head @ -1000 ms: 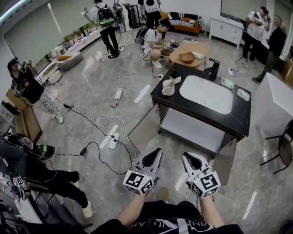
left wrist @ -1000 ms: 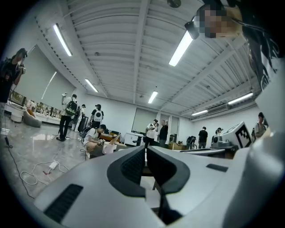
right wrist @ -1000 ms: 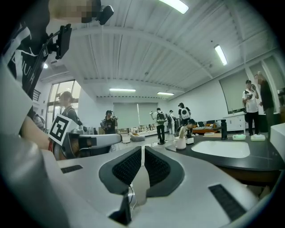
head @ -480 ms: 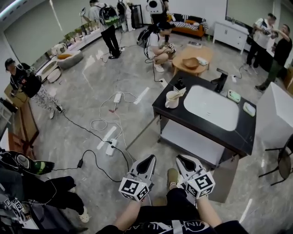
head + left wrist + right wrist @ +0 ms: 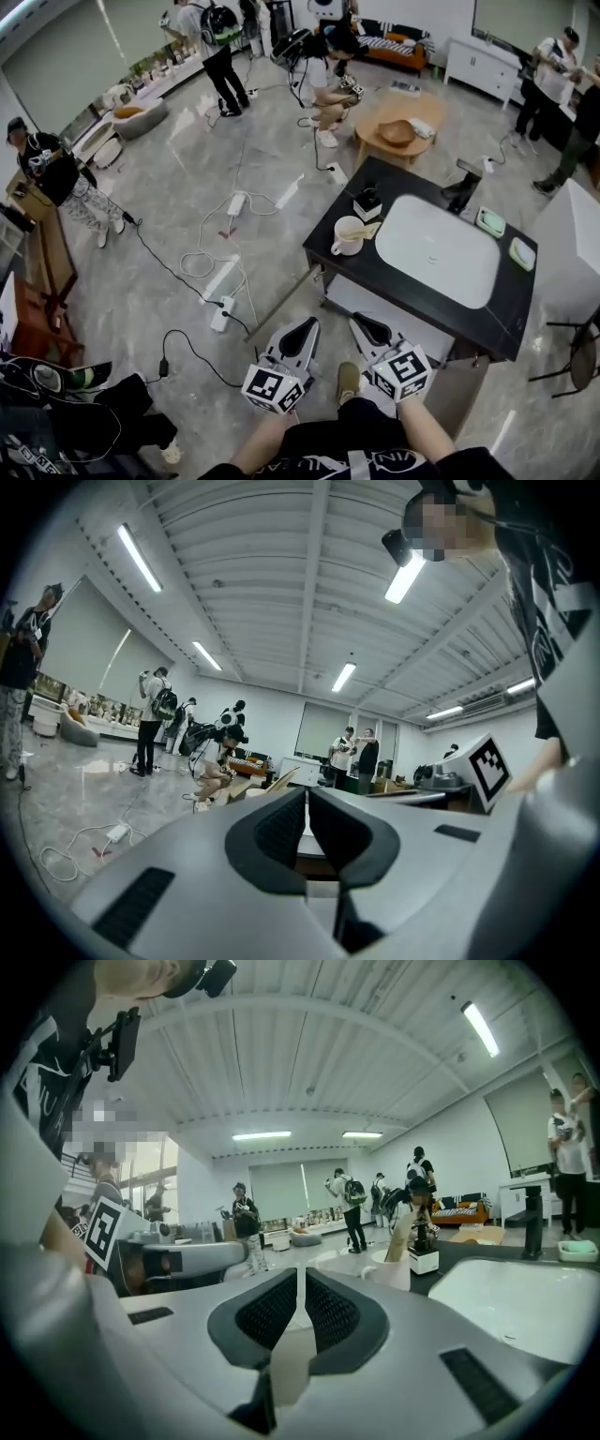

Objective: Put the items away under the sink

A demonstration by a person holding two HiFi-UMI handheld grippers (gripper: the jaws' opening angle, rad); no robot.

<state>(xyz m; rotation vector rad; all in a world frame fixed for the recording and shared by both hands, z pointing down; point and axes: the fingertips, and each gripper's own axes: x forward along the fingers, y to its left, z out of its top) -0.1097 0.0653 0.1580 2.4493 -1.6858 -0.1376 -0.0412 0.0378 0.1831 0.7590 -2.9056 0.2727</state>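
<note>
White left tool [image 5: 308,323] and right tool [image 5: 360,321] are both clenched on nothing, side by side. Just ahead of the right tool is the shelf [image 5: 377,298] under the black tabletop [image 5: 469,302]. Farther ahead on top, a mug [image 5: 347,235] and a bottle [image 5: 367,203] stand left of the sink [image 5: 436,249].

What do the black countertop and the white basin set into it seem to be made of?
Countertop: probably stone or a laminate; flat, uniformly black, with only a dull sheen. Basin: likely glazed ceramic or a cast resin; smooth, seamless white with soft highlights.
</note>
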